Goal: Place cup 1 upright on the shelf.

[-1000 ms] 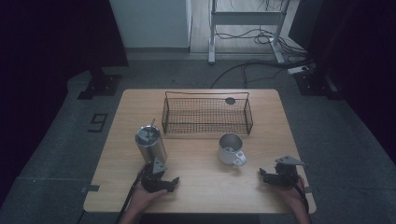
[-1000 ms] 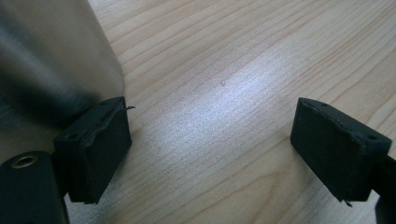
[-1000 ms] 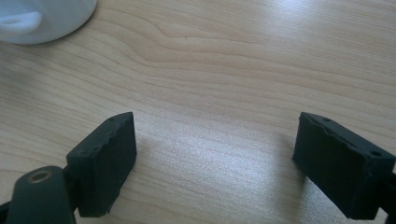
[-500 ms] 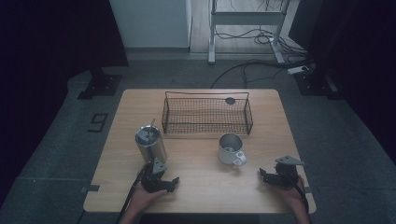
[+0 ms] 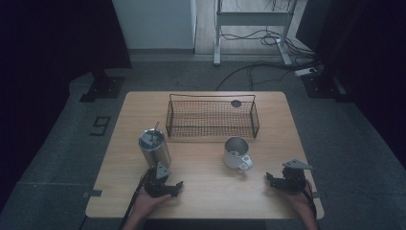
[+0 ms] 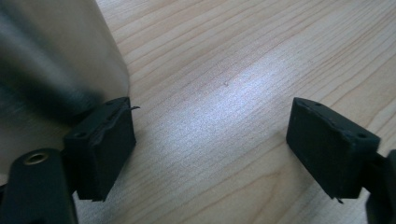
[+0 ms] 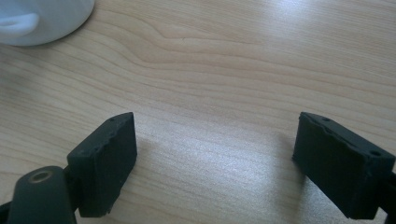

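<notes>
"Did the left claw (image 6: 210,144) just pinch in a little?"

"Yes, but it's still gaping and empty over bare worktop (image 6: 224,70). The steel tumbler (image 6: 51,56) stands just beyond one jaw. The right claw (image 7: 215,158) is wide and empty, with the mug (image 5: 235,153) ahead. I'd say nothing's been grabbed yet."

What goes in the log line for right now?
left hand-held gripper open, beside steel tumbler | right hand-held gripper open, near mug | nothing held

1. The left black two-jaw gripper (image 5: 175,186) carries a grey three-cornered plate; a dark cable trails back from it.
2. The right black two-jaw gripper (image 5: 271,178) bears a like grey plate.
3. Its blocky black rubber pads (image 7: 104,161) have screw holes and worn edges.
</notes>
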Tool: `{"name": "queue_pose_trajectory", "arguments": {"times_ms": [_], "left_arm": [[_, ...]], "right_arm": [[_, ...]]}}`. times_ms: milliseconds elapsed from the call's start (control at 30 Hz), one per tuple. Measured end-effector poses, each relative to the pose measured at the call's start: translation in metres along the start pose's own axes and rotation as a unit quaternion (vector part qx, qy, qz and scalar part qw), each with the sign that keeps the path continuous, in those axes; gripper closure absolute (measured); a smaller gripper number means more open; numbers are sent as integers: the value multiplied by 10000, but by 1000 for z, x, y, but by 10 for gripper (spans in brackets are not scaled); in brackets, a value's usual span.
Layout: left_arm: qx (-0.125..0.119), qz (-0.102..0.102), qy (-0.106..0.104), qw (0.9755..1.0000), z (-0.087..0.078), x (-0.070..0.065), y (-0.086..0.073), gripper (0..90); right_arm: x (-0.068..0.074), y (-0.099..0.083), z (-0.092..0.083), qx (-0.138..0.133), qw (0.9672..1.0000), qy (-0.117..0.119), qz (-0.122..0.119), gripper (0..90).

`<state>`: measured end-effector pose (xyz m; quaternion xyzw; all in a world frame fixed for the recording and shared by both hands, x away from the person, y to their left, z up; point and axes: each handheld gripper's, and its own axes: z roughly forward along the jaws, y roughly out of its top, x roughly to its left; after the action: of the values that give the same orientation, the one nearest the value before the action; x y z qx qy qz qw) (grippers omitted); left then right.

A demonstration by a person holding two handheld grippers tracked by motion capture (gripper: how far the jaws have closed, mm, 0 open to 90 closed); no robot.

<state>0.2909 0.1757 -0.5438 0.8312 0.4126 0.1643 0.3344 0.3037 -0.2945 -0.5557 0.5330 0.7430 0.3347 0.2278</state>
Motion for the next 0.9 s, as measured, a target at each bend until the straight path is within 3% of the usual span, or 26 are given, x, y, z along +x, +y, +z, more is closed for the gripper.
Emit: {"name": "queue_pose_trajectory", "arguments": {"times_ms": [133, 367, 900], "left_arm": [[-218, 57, -34, 9997, -11, -1, 5, 167], [-451, -43, -71, 9989, -29, 4, 9, 166], [-662, -217, -178, 9974, -55, 18, 11, 154]], "right_arm": [[-1, 0, 1, -6, 10000, -5, -6, 129], [-1, 0, 1, -7, 10000, -13, -6, 130], [-1, 0, 1, -6, 10000, -20, 2, 130]]}}
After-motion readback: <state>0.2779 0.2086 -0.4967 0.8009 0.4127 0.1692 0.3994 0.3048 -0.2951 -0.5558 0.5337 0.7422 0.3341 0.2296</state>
